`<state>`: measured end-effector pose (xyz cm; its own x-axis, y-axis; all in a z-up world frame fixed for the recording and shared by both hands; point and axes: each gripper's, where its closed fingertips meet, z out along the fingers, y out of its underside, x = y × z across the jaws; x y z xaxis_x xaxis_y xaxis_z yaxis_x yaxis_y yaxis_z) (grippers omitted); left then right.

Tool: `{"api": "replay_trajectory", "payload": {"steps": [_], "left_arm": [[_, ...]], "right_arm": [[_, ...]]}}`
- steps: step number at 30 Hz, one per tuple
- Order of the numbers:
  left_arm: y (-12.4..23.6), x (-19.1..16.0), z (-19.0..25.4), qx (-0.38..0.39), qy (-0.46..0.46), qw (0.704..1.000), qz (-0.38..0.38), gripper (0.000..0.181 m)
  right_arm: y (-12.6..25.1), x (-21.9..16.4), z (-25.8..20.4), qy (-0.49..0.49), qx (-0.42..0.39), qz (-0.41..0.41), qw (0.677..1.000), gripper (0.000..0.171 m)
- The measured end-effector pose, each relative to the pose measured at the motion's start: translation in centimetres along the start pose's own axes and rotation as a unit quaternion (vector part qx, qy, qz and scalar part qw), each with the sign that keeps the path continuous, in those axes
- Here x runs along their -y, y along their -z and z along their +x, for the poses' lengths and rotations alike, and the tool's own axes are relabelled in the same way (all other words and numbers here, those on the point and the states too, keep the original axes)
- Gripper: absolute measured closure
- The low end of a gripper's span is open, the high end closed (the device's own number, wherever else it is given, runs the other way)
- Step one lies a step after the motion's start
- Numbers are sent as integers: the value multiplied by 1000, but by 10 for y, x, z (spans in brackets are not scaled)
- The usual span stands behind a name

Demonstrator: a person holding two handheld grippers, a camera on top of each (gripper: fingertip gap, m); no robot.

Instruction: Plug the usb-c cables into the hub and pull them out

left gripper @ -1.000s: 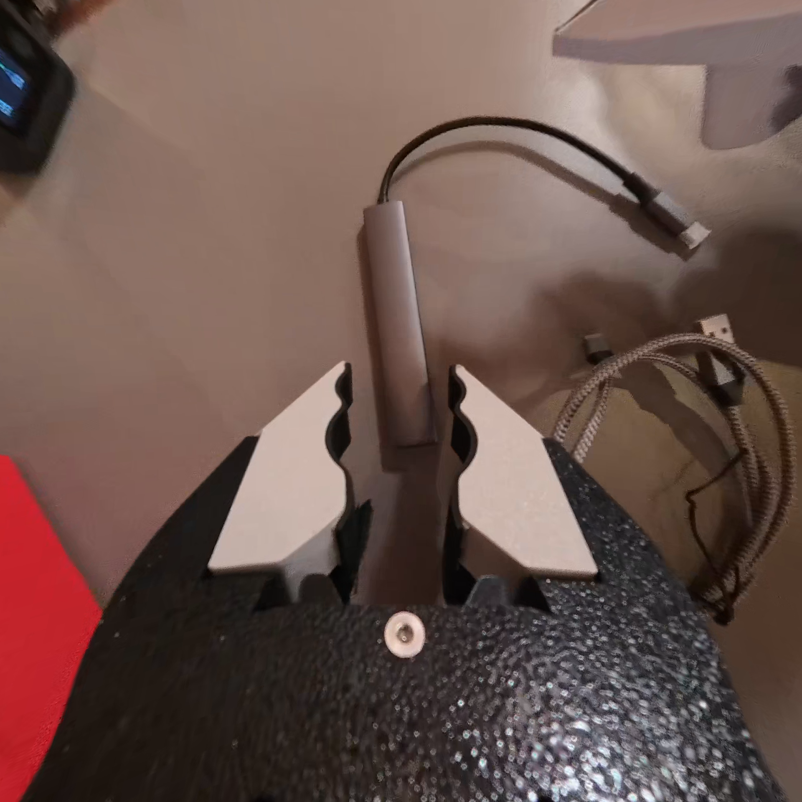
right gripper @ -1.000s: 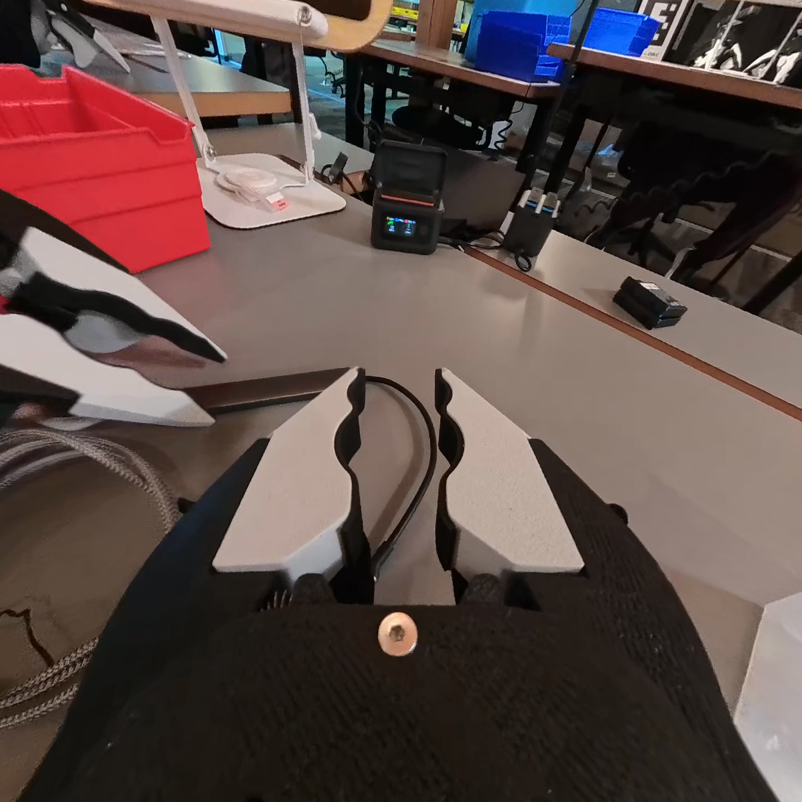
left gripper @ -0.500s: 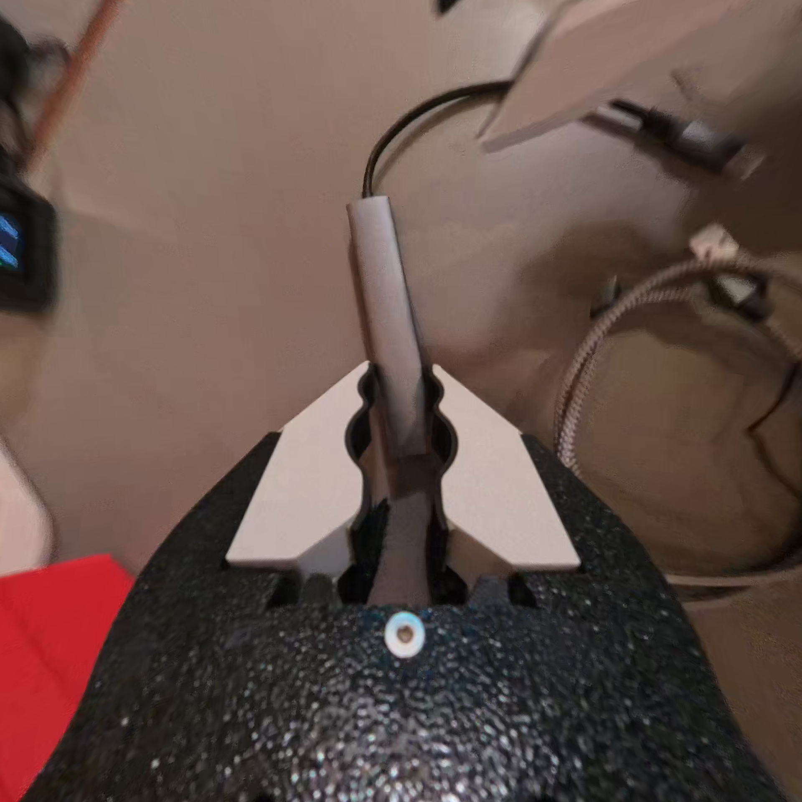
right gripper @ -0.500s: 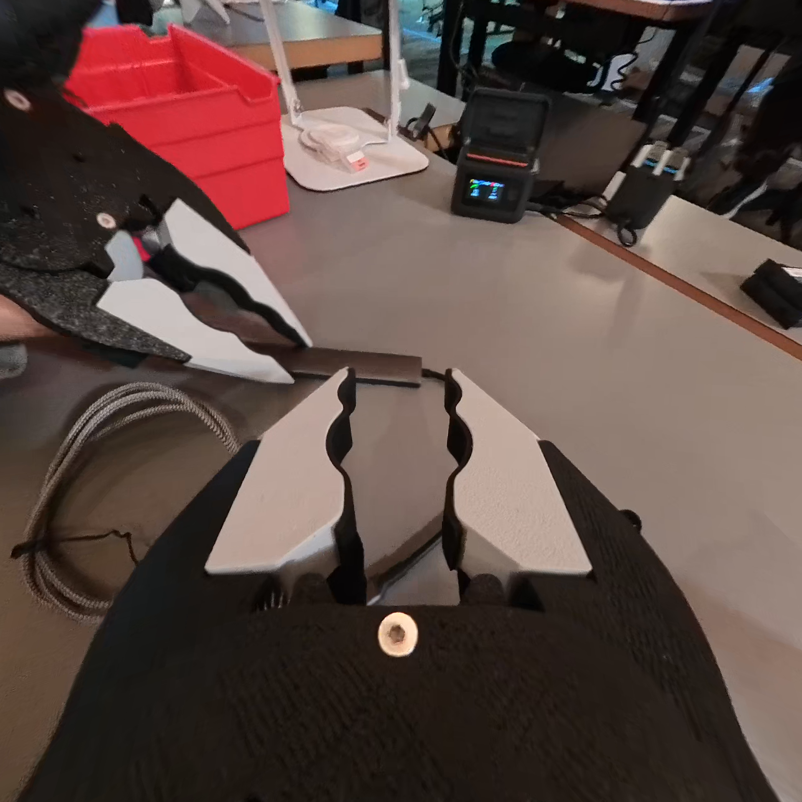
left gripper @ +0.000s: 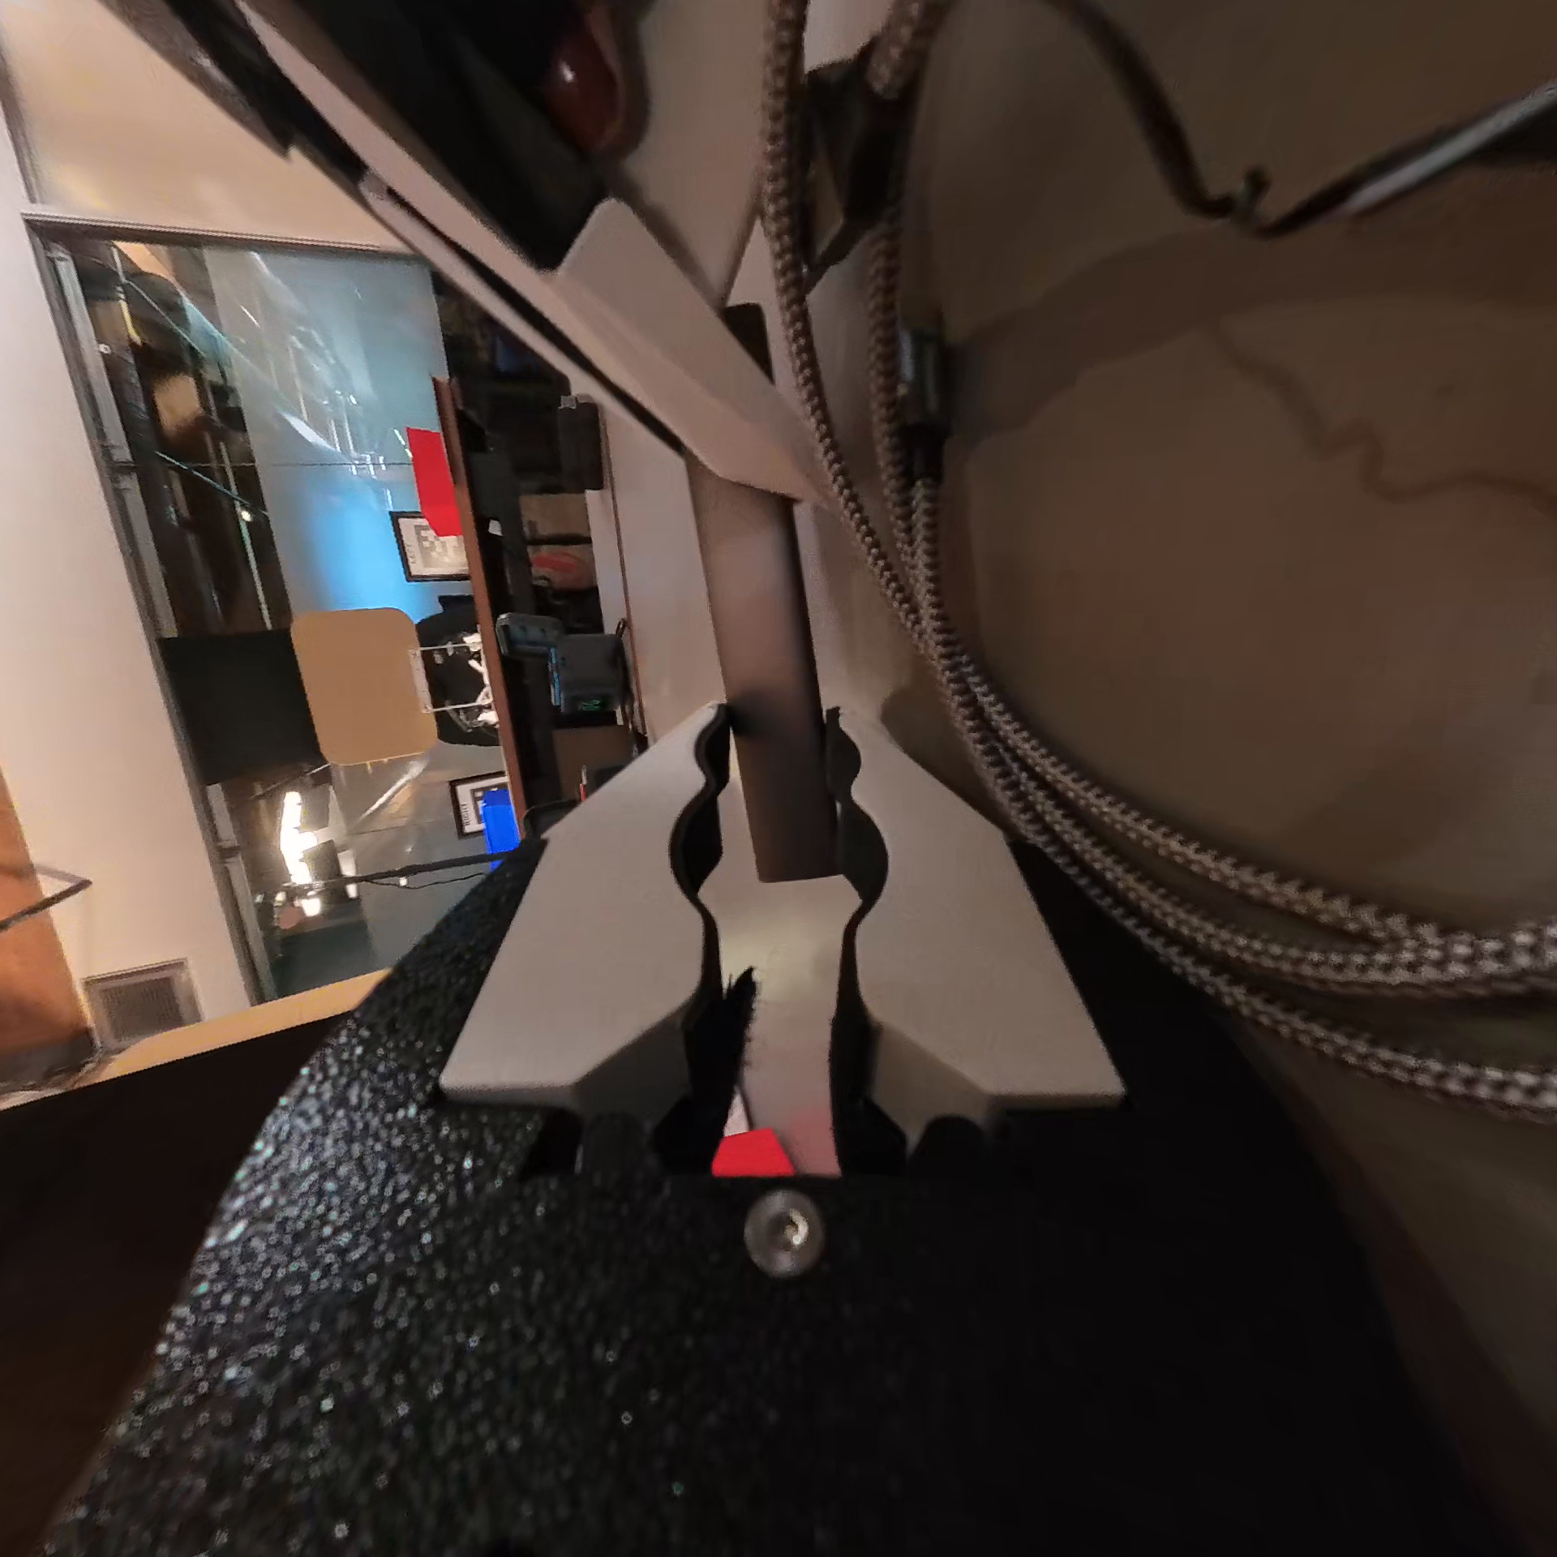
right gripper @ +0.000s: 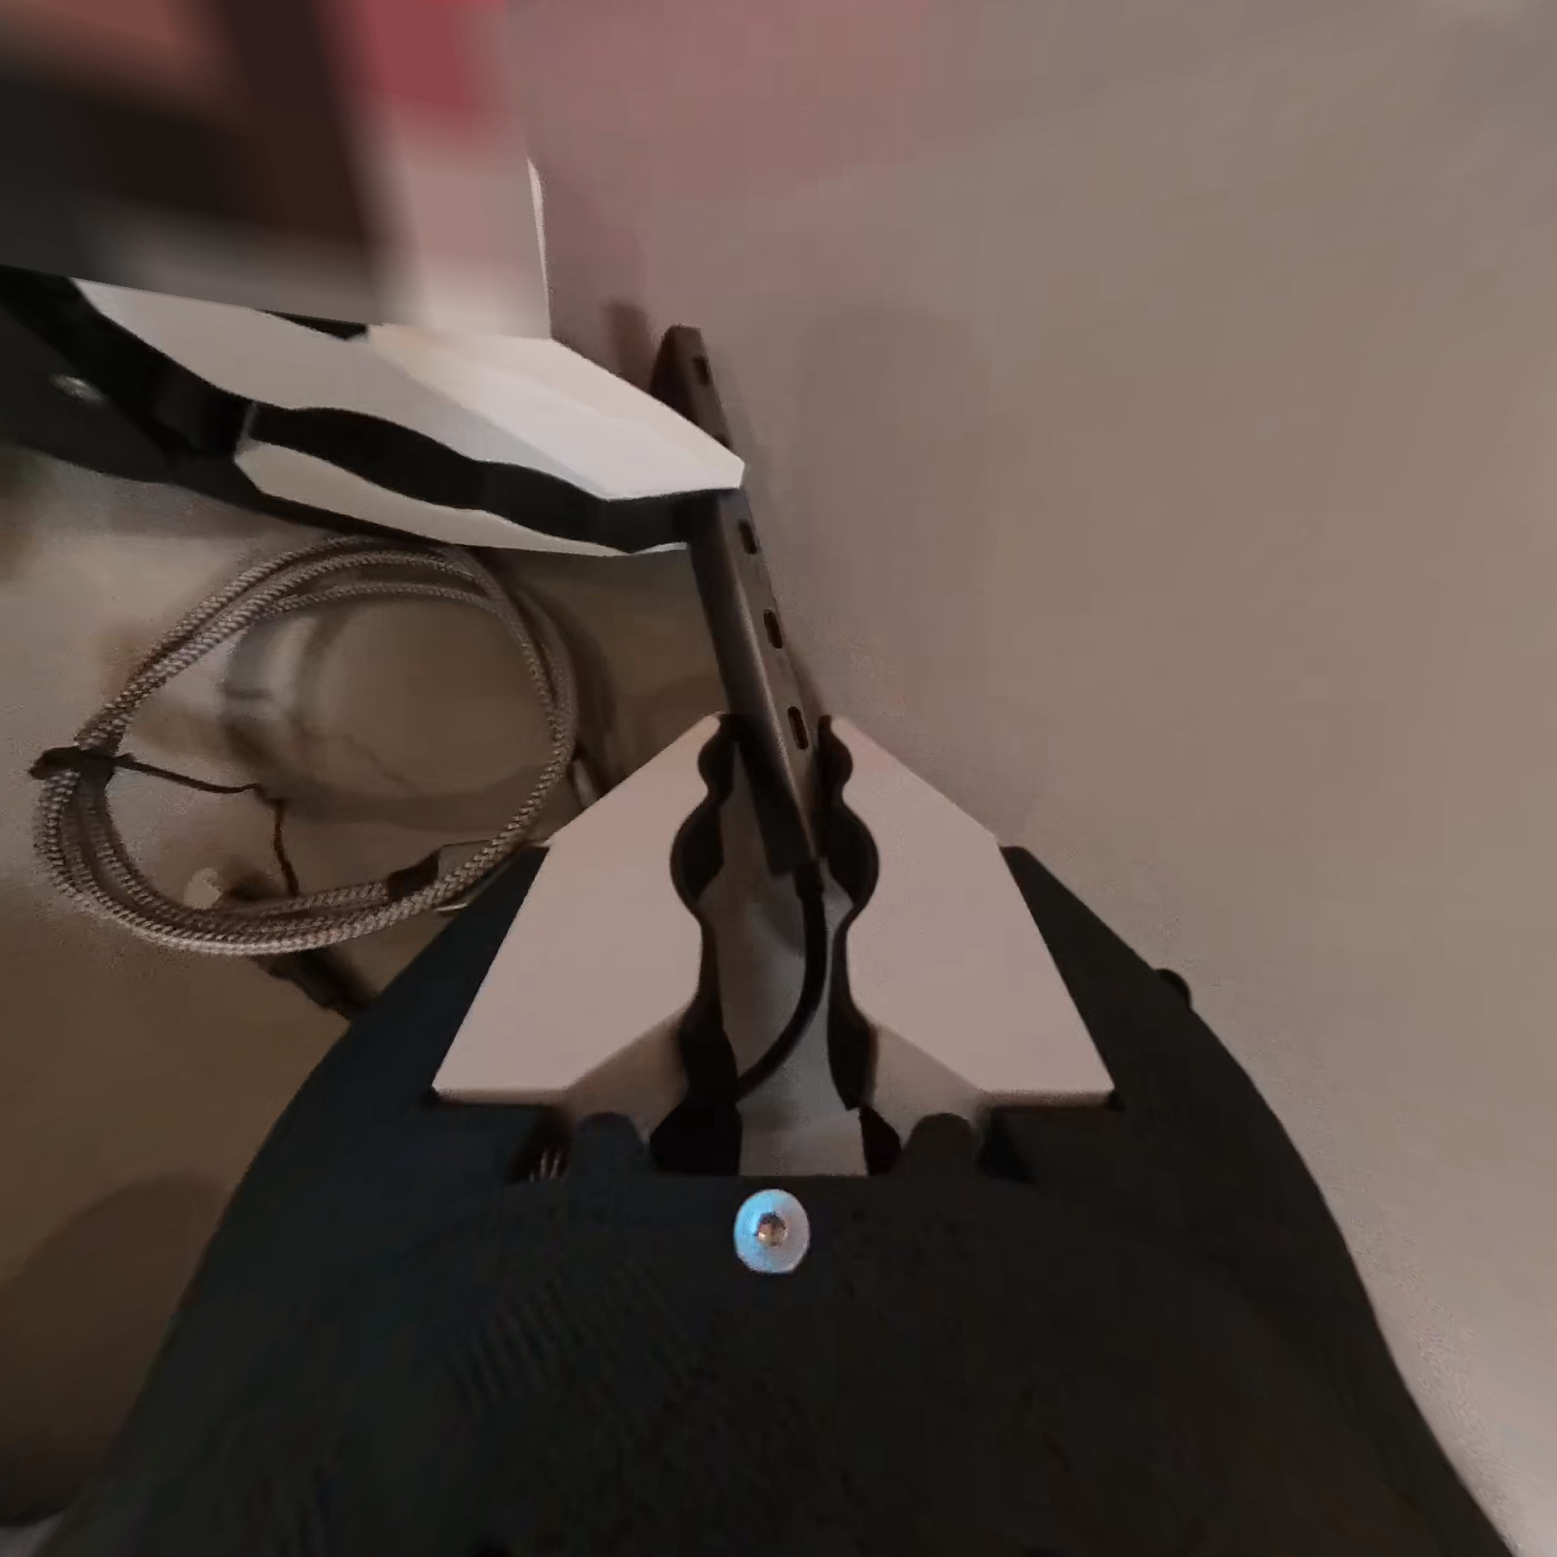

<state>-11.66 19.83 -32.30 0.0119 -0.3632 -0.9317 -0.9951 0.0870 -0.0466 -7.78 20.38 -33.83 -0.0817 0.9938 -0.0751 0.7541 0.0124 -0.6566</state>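
The slim grey USB hub is held at both ends. My left gripper is shut on its plain end. My right gripper is shut on the end where the hub's black lead comes out. In the right wrist view the hub stands on its edge, with a row of ports showing along its side. The left gripper also shows there at the hub's far end. The right gripper's white finger shows at the top of the left wrist view. A coiled braided cable lies beside the hub on the table.
The braided cable runs close along the hub's right side in the left wrist view, with a metal plug near the right gripper. The grey table stretches to the right of the hub. Room shelves and a window fill the left. The gap from one gripper's tips to the other's is roughly 5 centimetres.
My left gripper closed on the hub and then rolled onto its side with it. My right gripper moved in and closed on the hub's lead end.
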Motion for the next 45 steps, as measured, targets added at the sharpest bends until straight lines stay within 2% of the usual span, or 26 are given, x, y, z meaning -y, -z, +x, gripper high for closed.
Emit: {"api": "replay_trajectory", "payload": {"steps": [1, 3, 5, 8, 9, 11, 12, 15, 17, 19, 23, 27, 31, 33, 36, 39, 43, 45], "left_arm": [[0, 1, 0, -4, 16, 1000, 7, 161], [5, 5, -6, -6, 78, 996, 33, 144], [13, 12, -24, 1, 196, 977, 84, 127], [23, 15, -51, -24, 387, 902, 190, 102], [23, 12, -54, -42, 423, 881, 208, 102], [28, 19, -49, -88, 451, 852, 251, 111], [30, 22, -45, -104, 451, 847, 262, 114], [40, 37, -37, -149, 438, 833, 304, 140], [49, 42, -41, -169, 451, 809, 337, 167], [52, 45, -35, -214, 466, 787, 343, 172], [42, 34, -38, -194, 492, 791, 309, 174], [23, -4, -42, -106, 500, 833, 212, 174], [13, -29, -46, -38, 494, 857, 139, 174], [13, -39, -54, 5, 493, 861, 123, 174], [27, -32, -72, 34, 506, 842, 186, 174], [34, -49, -84, 97, 501, 844, 166, 174], [32, -60, -82, 112, 499, 849, 136, 174], [31, -59, -81, 110, 493, 852, 135, 174]], "right_arm": [[0, 0, -1, 8, -1, 0, 1000, 154], [5, 3, 2, 42, -35, 9, 998, 158], [14, 10, 3, 92, -67, 27, 993, 162], [29, 26, -4, 221, -118, 70, 965, 162], [34, 29, -8, 255, -129, 78, 955, 163], [42, 35, -17, 295, -133, 88, 942, 163], [45, 37, -21, 307, -132, 94, 938, 163], [52, 37, -30, 316, -119, 99, 936, 163], [51, 33, -34, 313, -106, 93, 939, 163], [49, 31, -35, 303, -107, 89, 943, 162], [54, 38, -11, 242, -170, 108, 949, 149], [81, 43, 13, 126, -233, 137, 955, 139], [84, 34, 2, 3, -235, 149, 960, 142], [77, 22, -5, -30, -239, 132, 962, 143], [58, 21, -37, -80, -162, 141, 973, 145], [39, 29, -67, -105, -109, 149, 977, 143], [5, 37, -101, -125, -103, 116, 980, 130], [-14, 33, -112, -114, -131, 73, 982, 122]]}}
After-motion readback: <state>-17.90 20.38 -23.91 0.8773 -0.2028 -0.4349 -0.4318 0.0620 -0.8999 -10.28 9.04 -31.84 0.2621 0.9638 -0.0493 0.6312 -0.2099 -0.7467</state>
